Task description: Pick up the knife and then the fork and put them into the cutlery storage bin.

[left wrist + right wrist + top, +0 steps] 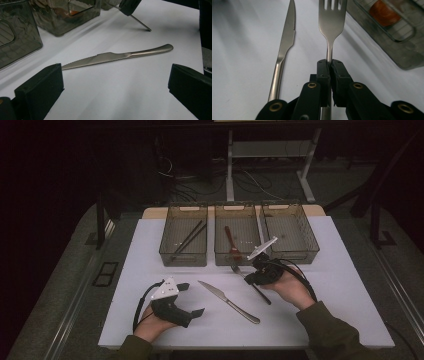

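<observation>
A steel fork (331, 22) is clamped at its neck by my right gripper (330, 63), tines pointing away from me. In the high view the right gripper (251, 279) holds the fork (235, 268) just in front of the middle bin, with the handle end slanting down to the white board. A steel table knife (227, 301) lies flat on the board between the two hands. My left gripper (191, 299) stands wide open beside the knife's blade; the knife (117, 57) lies beyond the left gripper (115, 87), outside its jaws.
Three translucent grey bins stand in a row at the back of the white board (325, 310): the left bin (183, 252) holds dark chopsticks (189, 239), the middle bin (237, 255) a reddish spoon (229, 240), and the right bin (300, 252) looks bare.
</observation>
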The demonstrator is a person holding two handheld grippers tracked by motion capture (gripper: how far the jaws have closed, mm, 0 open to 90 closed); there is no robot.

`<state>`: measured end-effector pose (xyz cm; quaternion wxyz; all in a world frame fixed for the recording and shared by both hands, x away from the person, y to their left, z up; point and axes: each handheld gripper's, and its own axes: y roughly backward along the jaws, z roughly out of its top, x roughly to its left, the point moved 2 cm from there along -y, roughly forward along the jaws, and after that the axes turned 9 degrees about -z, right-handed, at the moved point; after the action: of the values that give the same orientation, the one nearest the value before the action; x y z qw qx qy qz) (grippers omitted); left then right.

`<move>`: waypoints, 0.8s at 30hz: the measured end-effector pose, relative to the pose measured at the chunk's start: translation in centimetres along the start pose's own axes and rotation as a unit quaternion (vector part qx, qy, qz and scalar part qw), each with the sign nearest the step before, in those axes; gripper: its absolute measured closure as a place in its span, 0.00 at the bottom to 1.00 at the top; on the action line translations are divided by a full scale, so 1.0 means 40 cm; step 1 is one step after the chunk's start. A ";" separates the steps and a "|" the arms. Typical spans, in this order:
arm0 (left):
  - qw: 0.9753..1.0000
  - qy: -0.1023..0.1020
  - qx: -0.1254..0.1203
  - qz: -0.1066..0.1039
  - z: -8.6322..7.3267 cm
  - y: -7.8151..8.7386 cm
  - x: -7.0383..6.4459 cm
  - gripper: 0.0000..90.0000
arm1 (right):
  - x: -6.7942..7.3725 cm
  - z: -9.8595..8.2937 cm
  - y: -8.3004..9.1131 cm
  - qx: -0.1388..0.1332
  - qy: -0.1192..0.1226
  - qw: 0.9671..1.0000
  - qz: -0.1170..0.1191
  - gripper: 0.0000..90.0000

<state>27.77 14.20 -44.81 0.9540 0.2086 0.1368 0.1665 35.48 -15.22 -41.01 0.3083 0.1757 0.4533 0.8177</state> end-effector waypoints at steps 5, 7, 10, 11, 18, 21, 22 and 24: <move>1.000 -0.002 0.001 -0.001 -0.001 0.000 -0.001 0.00 | -0.018 -0.011 0.015 -0.019 -0.006 1.000 0.006 0.93; 1.000 -0.002 -0.001 -0.001 0.000 0.002 -0.001 0.00 | -0.026 -0.013 0.021 -0.026 -0.008 1.000 0.008 0.94; 1.000 0.000 -0.003 -0.001 0.000 0.003 0.000 0.00 | -0.041 -0.015 0.036 -0.046 -0.013 0.999 0.008 0.94; 1.000 0.000 -0.003 -0.001 0.000 0.003 0.000 0.00 | -0.043 -0.015 0.040 -0.051 -0.015 0.999 0.009 0.94; 1.000 -0.001 -0.004 -0.002 0.000 0.004 -0.002 0.00 | -0.064 -0.019 0.072 -0.084 -0.030 0.996 0.007 0.94; 1.000 -0.001 -0.005 -0.001 0.000 0.005 -0.001 0.00 | -0.073 -0.020 0.085 -0.097 -0.033 0.995 0.008 0.94; 1.000 -0.001 -0.005 -0.001 0.000 0.005 -0.002 0.00 | -0.078 -0.022 0.090 -0.099 -0.033 0.994 0.007 0.94; 1.000 0.000 -0.006 -0.001 0.001 0.006 -0.001 0.00 | -0.086 -0.023 0.099 -0.105 -0.039 0.994 0.004 0.94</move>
<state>27.67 14.38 -44.68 0.9554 0.2029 0.1356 0.1663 36.14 -19.67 -38.16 0.3389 0.1757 0.3515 0.8548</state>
